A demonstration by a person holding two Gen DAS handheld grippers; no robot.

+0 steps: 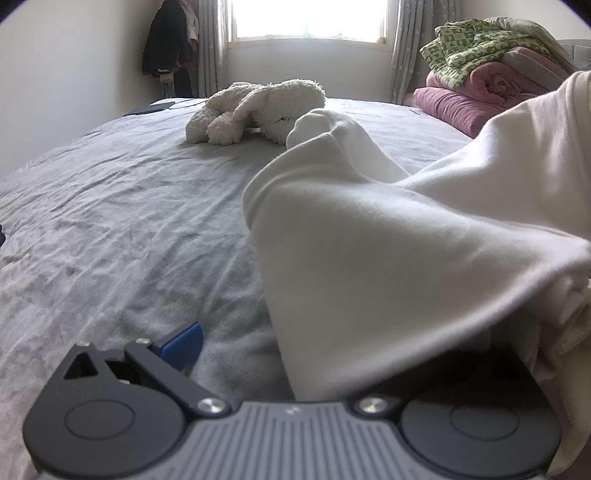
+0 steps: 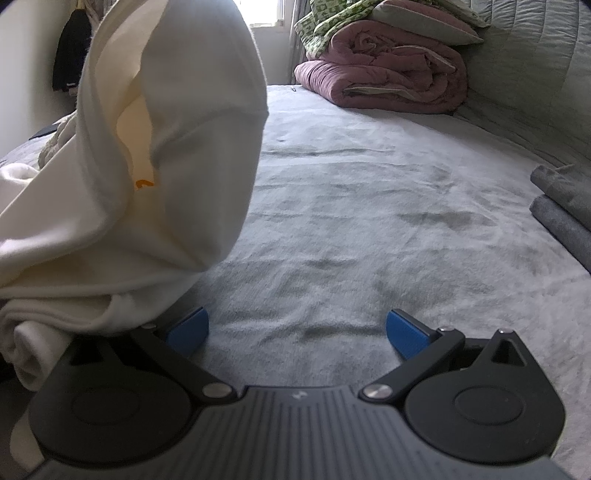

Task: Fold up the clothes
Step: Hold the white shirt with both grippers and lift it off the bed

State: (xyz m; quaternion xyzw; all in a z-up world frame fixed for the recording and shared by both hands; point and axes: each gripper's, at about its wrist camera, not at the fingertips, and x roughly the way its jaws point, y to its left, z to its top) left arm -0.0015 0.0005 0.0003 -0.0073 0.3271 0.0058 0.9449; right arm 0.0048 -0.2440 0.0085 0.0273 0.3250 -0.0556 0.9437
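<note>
Two hand-held grippers hang wide apart in the jaws, neither pinching anything. The right gripper (image 2: pixel 297 332) shows both blue pads spread over bare sheet. The left gripper (image 1: pixel 295 347) shows only one blue pad (image 1: pixel 183 345); its other finger is buried under cloth, but nothing is pressed between the pads.

The task's thing, a soft cream-white knit garment (image 1: pixel 388 240), lies bunched between the two grippers, to the right in the left view and to the left in the right view (image 2: pixel 147 166). It is draped over the inner edge of both tools and rises in a loose hump. Its fleece-like surface is smooth, with rounded folds, a ribbed hem and a small orange mark. I judge that folding has not really begun: the cloth is still a heap. The next move calls for finding two edges or corners, pinching them, and spreading the piece flat.

Beneath is a grey, crinkled bedsheet (image 2: pixel 369 221), nappy and matte. Further off lie a shaggy white plush toy (image 1: pixel 258 109), a rolled dusty-pink quilt (image 2: pixel 388 77) beneath a green patterned blanket (image 1: pixel 465 48), and a bright curtained window (image 1: pixel 310 18).
</note>
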